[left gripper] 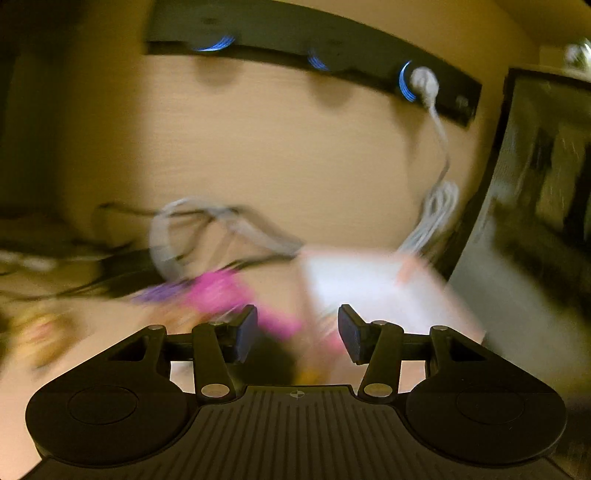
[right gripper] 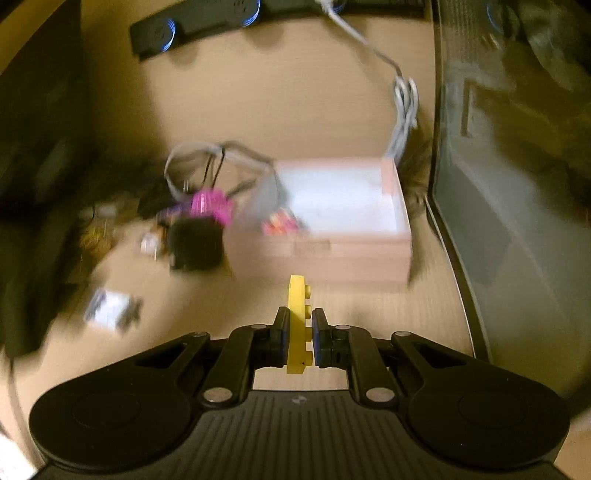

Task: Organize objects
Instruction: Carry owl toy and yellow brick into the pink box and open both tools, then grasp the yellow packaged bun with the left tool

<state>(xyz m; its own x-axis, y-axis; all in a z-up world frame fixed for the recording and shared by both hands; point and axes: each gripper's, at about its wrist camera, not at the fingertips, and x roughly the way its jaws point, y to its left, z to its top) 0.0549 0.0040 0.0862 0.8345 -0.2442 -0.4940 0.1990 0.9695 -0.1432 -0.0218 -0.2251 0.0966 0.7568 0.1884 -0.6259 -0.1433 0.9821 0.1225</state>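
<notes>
Worktop (right gripper: 332,110), pale wood grain, carries everything. Dark monitor (right gripper: 498,184) stands along its right edge; black power strip (right gripper: 192,29) with blue-ringed sockets runs along the far edge, a white plug (left gripper: 424,83) seated in it, white cable (left gripper: 437,210) dropping in a bundle toward the box.

Open box (right gripper: 332,229), pink-sided, white inside, sits right of centre, near the monitor. Inside, at its near-left corner: one small orange-pink item (right gripper: 279,223), too blurred to name. Rest of the interior shows bare white floor.

Left of the box, a blurred heap: grey looped strap, magenta object (right gripper: 210,205), black fuzzy block (right gripper: 195,243), small white packet (right gripper: 110,308) nearer the front edge. Identities unclear in both views.

Right tongs (right gripper: 299,334) narrow, clamped on a yellow studded brick (right gripper: 297,321) held on edge, above the worktop short of the box's near wall. Only the right wrist view shows the brick.

Left tongs (left gripper: 297,330) stand partly apart, nothing between the pads; magenta smear and box lie blurred beyond them.
</notes>
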